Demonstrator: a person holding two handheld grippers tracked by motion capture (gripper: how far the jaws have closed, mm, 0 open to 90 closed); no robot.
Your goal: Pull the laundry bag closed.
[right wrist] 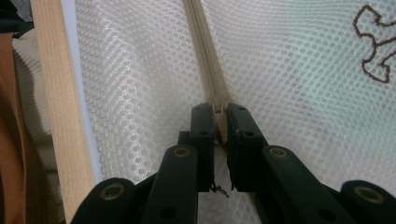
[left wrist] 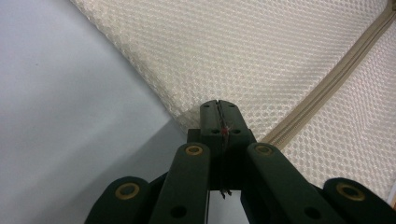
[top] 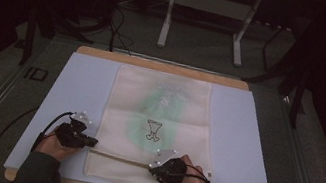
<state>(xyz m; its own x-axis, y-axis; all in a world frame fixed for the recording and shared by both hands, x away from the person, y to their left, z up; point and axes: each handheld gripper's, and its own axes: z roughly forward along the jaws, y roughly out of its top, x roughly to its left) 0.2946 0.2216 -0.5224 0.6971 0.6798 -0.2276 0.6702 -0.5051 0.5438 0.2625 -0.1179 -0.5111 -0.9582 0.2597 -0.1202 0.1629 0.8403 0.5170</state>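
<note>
A cream mesh bag (top: pixel 154 130) lies flat on the pale blue tabletop (top: pixel 244 136), with both grippers at its near end. The left gripper (top: pixel 91 142) meets the bag at its left edge: in the left gripper view its fingers (left wrist: pixel 211 122) are clenched on the bag's edge fabric (left wrist: pixel 189 116), which rises slightly into the closed tips. Beyond and to the right of these fingers the mesh spreads out, and the zipper (left wrist: pixel 327 88) runs diagonally from beside the fingers toward the upper right corner of that view. To the left of the fingers lies bare tabletop.

The right gripper (top: pixel 153 169) sits on the zipper line near the bag's right side. In the right gripper view its fingers (right wrist: pixel 203 126) are closed on the zipper (right wrist: pixel 210 79), grasping a small cream piece at the tips, apparently the slider or its pull; which one cannot be told. The zipper tape runs straight away from the fingertips to the top of that view. Left of the fingers the mesh ends against the tabletop's wooden rim (right wrist: pixel 56 112).

The bag is a fine honeycomb mesh, off-white and translucent, with a beige zipper across its near end. A green tint (top: pixel 161 116) shows through the middle of the bag, and a brown outlined emblem (top: pixel 153 130) sits there, ahead of and between the two sets of fingers.
</note>
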